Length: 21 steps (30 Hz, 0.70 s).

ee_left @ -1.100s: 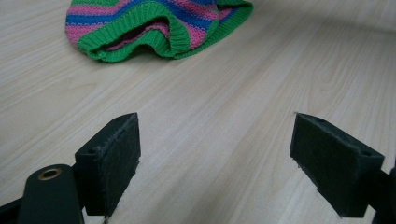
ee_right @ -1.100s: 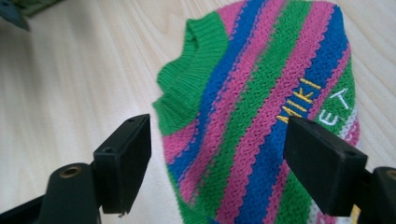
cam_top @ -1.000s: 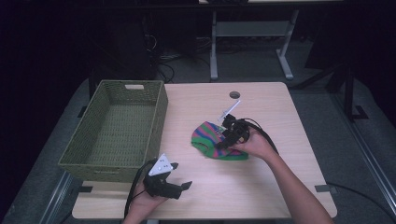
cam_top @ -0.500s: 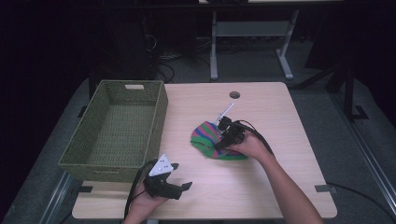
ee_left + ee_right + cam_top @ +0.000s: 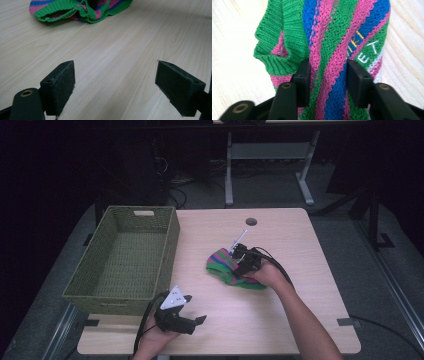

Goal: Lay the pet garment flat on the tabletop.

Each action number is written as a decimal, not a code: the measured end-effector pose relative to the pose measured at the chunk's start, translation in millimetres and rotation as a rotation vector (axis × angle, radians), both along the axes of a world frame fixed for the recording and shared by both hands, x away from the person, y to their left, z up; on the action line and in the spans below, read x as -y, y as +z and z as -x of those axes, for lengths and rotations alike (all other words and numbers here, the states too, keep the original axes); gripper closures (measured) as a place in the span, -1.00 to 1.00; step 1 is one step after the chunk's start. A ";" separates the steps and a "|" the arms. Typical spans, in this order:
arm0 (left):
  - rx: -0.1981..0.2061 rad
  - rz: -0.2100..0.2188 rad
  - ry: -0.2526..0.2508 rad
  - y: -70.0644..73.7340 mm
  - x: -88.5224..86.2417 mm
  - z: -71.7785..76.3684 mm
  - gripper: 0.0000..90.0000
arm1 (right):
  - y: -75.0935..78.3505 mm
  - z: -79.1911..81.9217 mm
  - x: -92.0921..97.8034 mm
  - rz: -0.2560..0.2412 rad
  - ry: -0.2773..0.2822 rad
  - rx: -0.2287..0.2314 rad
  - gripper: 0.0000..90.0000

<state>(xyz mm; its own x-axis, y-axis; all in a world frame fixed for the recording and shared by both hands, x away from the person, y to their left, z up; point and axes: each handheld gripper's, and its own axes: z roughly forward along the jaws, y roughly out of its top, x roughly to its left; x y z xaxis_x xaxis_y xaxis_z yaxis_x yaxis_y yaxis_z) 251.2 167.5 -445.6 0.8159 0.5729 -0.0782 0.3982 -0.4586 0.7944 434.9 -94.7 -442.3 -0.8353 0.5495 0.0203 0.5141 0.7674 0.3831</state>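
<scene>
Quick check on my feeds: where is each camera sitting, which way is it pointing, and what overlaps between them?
High view: above the near table edge, looking forward and down on the wooden table, green basket and striped knit; both forearms enter from below.
Left gripper view: on the left gripper, facing low across the tabletop, jaws wide apart.
Right gripper view: on the right gripper, facing down, jaws closed around a fold of knit.
Shared: the knit appears in all three.

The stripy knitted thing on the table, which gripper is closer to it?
Right. The right gripper sits on the striped knit, its jaws either side of a fold. The left gripper is apart from it, open over bare table near the front edge.
</scene>
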 end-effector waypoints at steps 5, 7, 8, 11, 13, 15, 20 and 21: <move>-0.006 0.035 0.006 1.5 -0.2 1.2 -0.65 | 0.6 -0.7 0.4 0.009 -0.007 0.012 0.48; -0.005 0.031 0.006 1.2 -0.2 1.2 -0.65 | 0.9 -0.8 0.2 0.012 -0.010 0.011 0.51; -0.003 0.026 0.004 0.7 -0.3 0.9 -0.65 | 1.0 -0.9 0.2 0.012 -0.010 0.012 0.53; -0.005 0.028 0.006 0.7 -0.9 0.6 -0.65 | 1.4 -1.0 0.3 0.010 -0.018 0.011 0.55; -0.007 0.029 0.008 0.5 -1.5 0.2 -0.65 | 2.0 0.0 0.0 0.012 -0.015 0.017 0.57; -0.015 0.037 0.010 0.0 -1.8 -0.2 -0.65 | 3.6 -0.9 2.0 -0.001 -0.027 0.017 0.59; -0.016 0.042 0.009 0.1 -1.6 -0.7 -0.65 | 8.8 -3.6 11.1 -0.047 -0.049 0.017 0.60; -0.018 0.040 0.008 -0.2 -1.7 -1.3 -0.65 | 10.6 -3.1 12.5 -0.045 -0.055 0.020 0.60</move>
